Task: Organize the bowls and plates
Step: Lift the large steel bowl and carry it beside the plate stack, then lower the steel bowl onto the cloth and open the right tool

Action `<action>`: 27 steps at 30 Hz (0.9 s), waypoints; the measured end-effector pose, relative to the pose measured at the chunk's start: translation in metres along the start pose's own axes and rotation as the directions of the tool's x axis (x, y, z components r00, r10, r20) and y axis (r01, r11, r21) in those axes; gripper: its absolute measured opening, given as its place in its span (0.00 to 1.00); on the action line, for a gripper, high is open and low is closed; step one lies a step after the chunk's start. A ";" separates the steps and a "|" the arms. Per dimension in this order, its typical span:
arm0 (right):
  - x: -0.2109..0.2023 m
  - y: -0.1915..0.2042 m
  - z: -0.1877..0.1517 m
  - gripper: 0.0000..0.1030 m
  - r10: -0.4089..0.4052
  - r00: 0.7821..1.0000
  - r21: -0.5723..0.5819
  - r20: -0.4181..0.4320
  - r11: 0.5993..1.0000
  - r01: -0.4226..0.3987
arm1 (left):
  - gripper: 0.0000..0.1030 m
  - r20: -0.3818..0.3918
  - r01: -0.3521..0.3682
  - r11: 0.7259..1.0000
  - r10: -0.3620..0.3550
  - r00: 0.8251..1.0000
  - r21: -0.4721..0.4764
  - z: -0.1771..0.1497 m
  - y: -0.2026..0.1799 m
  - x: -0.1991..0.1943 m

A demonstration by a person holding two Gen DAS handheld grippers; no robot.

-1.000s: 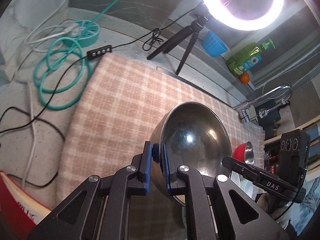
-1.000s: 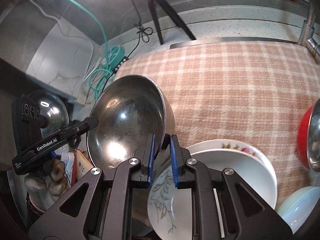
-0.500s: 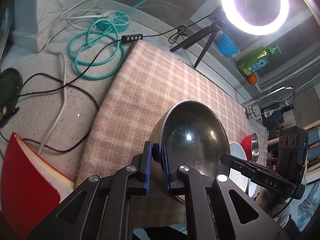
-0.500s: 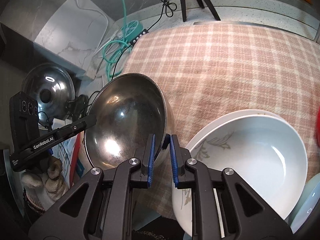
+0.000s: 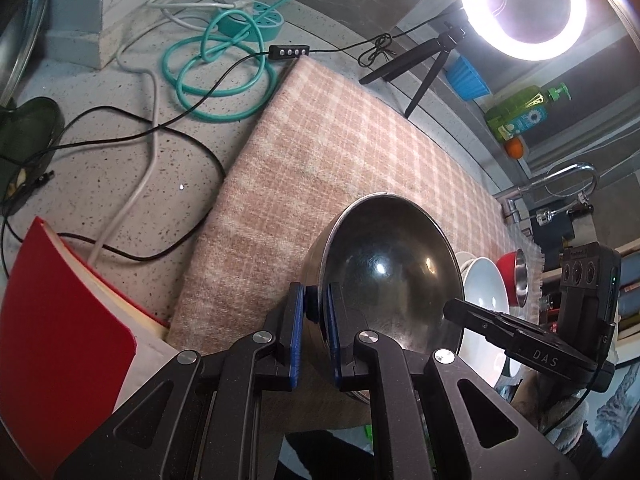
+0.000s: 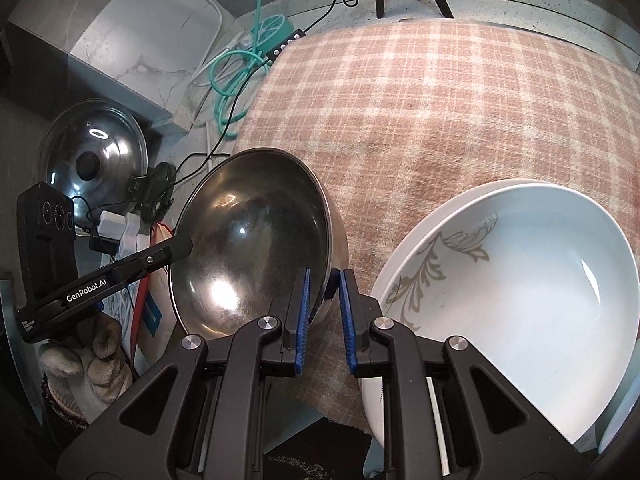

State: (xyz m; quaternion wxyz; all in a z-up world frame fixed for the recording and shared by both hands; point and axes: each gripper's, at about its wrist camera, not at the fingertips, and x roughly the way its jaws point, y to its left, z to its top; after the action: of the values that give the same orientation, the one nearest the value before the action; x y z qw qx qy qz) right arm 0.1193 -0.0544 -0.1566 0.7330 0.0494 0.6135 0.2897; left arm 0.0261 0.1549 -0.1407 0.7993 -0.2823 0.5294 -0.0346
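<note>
Both hand-held grippers, left (image 5: 317,312) and right (image 6: 323,300), pinch opposite rims of the steel bowl (image 6: 256,240); uneven pull could slip it onto the white bowl (image 6: 520,300) beside the right one.

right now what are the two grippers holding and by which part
Both hold the same steel bowl by its rim, on opposite sides: the left gripper pinches one edge, the right gripper the other, each with one pad inside and one outside.

Place: home kitchen counter, set up for filming
Counter: speckled stone (image 5: 100,152)
Sink side: tap (image 5: 568,178), soap bottle (image 5: 520,114)
Cookware: pot lid (image 6: 94,156), bowls (image 6: 520,300)
Cover: checked cloth (image 5: 360,160)
Filming gear: ring light (image 5: 524,8)
</note>
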 end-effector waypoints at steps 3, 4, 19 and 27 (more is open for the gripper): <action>0.001 0.000 -0.001 0.15 0.003 1.000 -0.003 -0.005 1.000 -0.003 | 0.09 -0.002 0.001 1.000 -0.001 1.000 -0.006 -0.001 0.001 0.000; 0.002 0.000 -0.001 0.15 0.005 1.000 -0.003 -0.006 1.000 -0.005 | 0.09 -0.002 0.001 1.000 -0.001 1.000 -0.007 -0.002 0.002 0.000; -0.003 0.005 -0.001 0.15 -0.001 1.000 -0.049 0.012 0.999 0.002 | 0.09 0.014 -0.014 1.000 0.014 1.000 -0.007 0.000 0.002 -0.006; -0.019 0.009 0.000 0.27 -0.027 0.998 -0.095 0.064 0.995 0.033 | 0.10 0.045 -0.029 1.000 0.029 0.999 0.003 0.005 -0.002 -0.014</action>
State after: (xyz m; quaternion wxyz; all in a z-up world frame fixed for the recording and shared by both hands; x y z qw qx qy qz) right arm 0.1144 -0.0558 -0.1359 0.7576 0.0141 0.5763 0.3063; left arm 0.0249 0.1604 -0.1263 0.8119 -0.2739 0.5153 -0.0177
